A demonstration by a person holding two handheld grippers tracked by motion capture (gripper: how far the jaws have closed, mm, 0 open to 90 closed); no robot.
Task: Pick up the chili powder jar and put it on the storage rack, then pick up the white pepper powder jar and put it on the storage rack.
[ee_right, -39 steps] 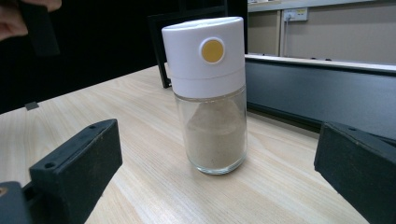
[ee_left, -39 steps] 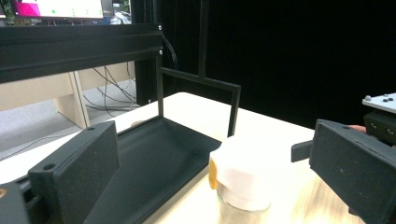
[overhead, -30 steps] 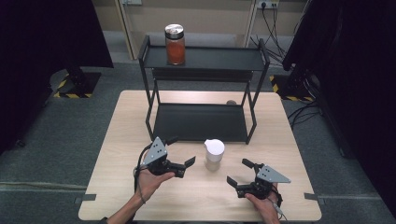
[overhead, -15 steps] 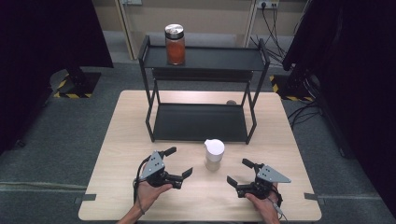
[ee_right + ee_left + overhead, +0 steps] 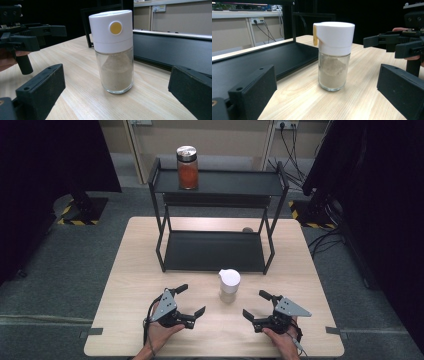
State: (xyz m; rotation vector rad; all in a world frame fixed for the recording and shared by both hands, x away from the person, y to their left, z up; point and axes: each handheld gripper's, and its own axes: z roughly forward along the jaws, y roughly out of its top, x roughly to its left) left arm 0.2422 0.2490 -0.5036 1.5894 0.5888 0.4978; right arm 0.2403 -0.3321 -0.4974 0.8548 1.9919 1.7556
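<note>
High view, lower middle: our left claw [image 5: 189,300] and right claw [image 5: 255,304] sit spread wide, flanking the white-capped shaker jar [image 5: 229,285] standing untouched on the table [image 5: 130,270]. Nothing gripped yet; everything's ahead.

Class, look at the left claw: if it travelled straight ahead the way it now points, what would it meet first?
Most likely the white-capped glass shaker, standing centred between the open jaws of the left claw; depth is uncertain.
</note>
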